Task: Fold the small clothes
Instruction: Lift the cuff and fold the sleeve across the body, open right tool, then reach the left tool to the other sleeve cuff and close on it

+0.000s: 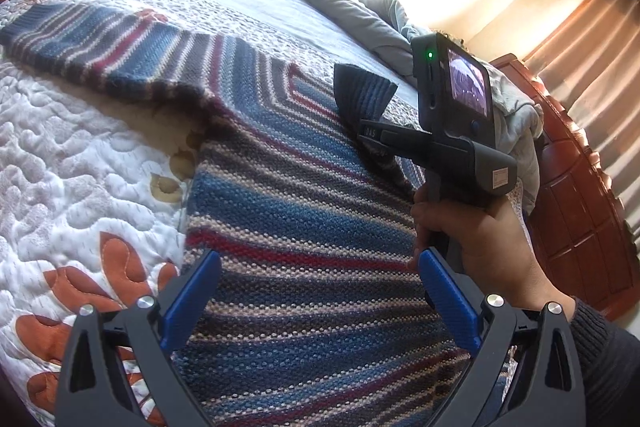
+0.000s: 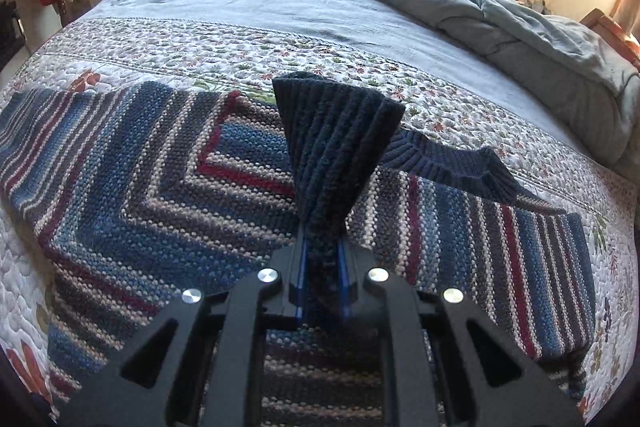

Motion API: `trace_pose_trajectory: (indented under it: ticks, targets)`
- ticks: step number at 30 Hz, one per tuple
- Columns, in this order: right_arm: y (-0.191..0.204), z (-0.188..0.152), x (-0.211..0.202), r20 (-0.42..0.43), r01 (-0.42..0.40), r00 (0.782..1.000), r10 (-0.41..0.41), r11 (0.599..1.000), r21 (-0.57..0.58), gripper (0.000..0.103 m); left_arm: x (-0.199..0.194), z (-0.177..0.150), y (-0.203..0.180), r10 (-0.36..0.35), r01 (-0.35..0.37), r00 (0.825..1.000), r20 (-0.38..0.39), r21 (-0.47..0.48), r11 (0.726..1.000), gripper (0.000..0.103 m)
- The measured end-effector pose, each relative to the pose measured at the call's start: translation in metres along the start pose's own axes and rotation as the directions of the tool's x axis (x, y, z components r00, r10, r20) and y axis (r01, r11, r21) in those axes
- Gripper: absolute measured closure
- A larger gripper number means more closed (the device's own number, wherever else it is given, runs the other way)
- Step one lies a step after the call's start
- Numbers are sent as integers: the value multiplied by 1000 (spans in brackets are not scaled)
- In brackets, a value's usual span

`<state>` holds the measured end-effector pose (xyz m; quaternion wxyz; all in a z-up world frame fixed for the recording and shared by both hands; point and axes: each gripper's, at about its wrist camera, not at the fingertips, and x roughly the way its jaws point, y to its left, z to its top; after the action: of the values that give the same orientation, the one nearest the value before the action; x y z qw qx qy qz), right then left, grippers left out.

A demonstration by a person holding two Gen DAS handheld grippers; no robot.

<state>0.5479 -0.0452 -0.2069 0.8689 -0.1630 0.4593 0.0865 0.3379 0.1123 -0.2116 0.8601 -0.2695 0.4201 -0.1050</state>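
Basically, the striped sweater (image 2: 160,179) lay flat on the quilt (image 2: 208,55), right gripper (image 2: 322,259) clamped on its navy cuff (image 2: 336,131), fanned above the jaws. Left gripper (image 1: 316,291) hung spread wide over the sweater body, gripping nothing.

Sweater (image 2: 160,179) on quilt (image 2: 240,51), blanket (image 2: 500,19) behind.

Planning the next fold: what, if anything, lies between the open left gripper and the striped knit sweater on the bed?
Nothing visible. The left gripper hovers open over the striped knit sweater; the right gripper, beyond it, pinches the navy ribbed cuff.
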Motion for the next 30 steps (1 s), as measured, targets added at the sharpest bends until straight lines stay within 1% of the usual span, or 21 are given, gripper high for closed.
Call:
trace_pose_trajectory:
  ticks: [3,5,6,7,9,12,13,14,15,16,19,21,22,23,24,26,27,28,29,30]
  targets:
    - [4,-1,3,-9,-4,1000,4,1000,-7,91,1,0,0,3,-3,1000,2,0,1000,4]
    - [4,-2,5,-23,-38,999,38,999,9,83,0,-1,0,3,-3,1000,3,-2,1000,4]
    - [5,-3,4,-17,-51,999,52,999,18,73,0,-1,0,5,-5,1000,3,-2,1000,4]
    - [5,-3,1,-14,-90,996,90,996,26,58,0,-1,0,5,-5,1000,3,-2,1000,4]
    - [6,-7,-8,1,-133,991,133,990,38,51,1,0,2,6,-6,1000,4,-4,1000,4]
    - [-8,-23,-28,26,-258,966,257,957,136,46,4,1,6,-9,9,1000,-5,-19,1000,4]
    - [-21,-37,-40,52,-297,955,292,933,205,44,4,2,7,-18,18,1000,-10,-28,999,4]
    - [-31,-49,-48,72,-314,949,305,916,249,43,5,3,10,-34,34,999,-14,-44,998,4]
    - [-42,-65,-58,99,-322,947,306,900,295,42,5,4,11,-46,46,999,-13,-52,998,4]
    - [-50,-82,-67,122,-319,948,295,891,323,41,5,5,13,-73,72,997,-9,-66,995,4]
    - [-70,-128,-90,180,-293,954,241,878,378,36,9,14,11,-160,160,987,3,-114,981,4]
    - [-82,-153,-100,220,-280,954,205,873,400,34,18,27,2,-206,205,979,7,-118,972,4]
    - [-87,-163,-105,236,-275,953,189,867,416,33,28,40,-4,-230,228,973,0,-127,965,4]
    - [-90,-166,-107,243,-289,949,200,857,425,33,41,54,-8,-259,256,966,-4,-148,955,4]
    - [-94,-164,-109,256,-327,938,234,843,427,33,52,62,-10,-271,266,963,-8,-169,949,4]
    - [-97,-159,-114,280,-349,927,249,845,405,33,91,88,-9,-252,227,965,-70,-257,939,4]
    - [-97,-158,-118,293,-355,922,252,852,384,33,105,96,-9,-244,209,965,-98,-279,937,4]
    - [-99,-159,-123,311,-361,916,253,860,362,33,124,105,-7,-225,175,964,-140,-303,937,4]
    - [-100,-159,-124,314,-358,916,250,864,355,33,137,111,-4,-195,135,966,-168,-313,940,4]
    - [-102,-161,-125,312,-362,915,256,863,353,33,145,115,-1,-156,91,971,-179,-324,942,4]
